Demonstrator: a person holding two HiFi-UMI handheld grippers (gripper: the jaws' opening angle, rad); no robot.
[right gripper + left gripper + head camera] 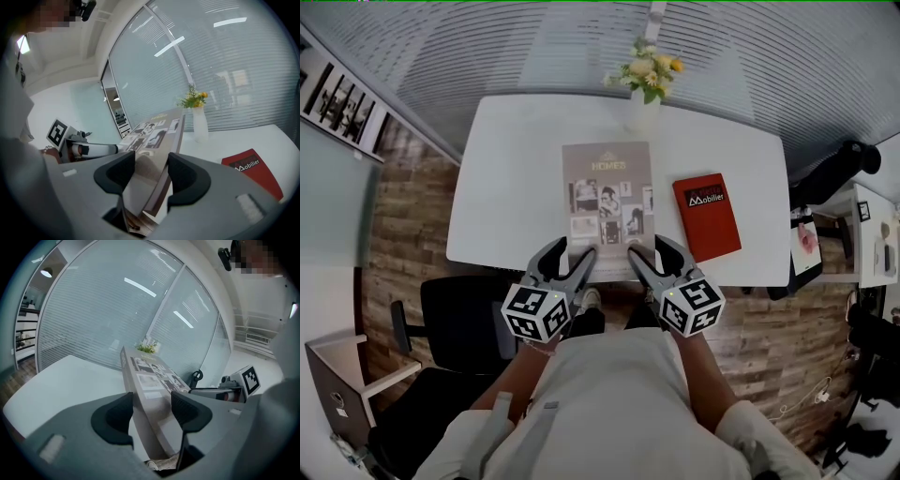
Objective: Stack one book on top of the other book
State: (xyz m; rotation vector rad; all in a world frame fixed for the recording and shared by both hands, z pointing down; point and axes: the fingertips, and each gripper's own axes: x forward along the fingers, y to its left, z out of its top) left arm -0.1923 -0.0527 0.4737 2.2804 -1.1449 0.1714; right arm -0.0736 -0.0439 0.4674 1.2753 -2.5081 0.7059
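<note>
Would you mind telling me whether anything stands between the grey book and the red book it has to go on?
Nothing visible does. Only bare white table lies between the grey book and the red book; the flower vase stands at the far edge, off that path.

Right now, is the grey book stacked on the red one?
No. The red book lies alone on the table, beside the grey book.

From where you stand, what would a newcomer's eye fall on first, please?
The large grey book centred on the table, its near edge gripped by the left gripper and right gripper. A red book lies apart to its right; a vase of flowers stands at the far edge.
</note>
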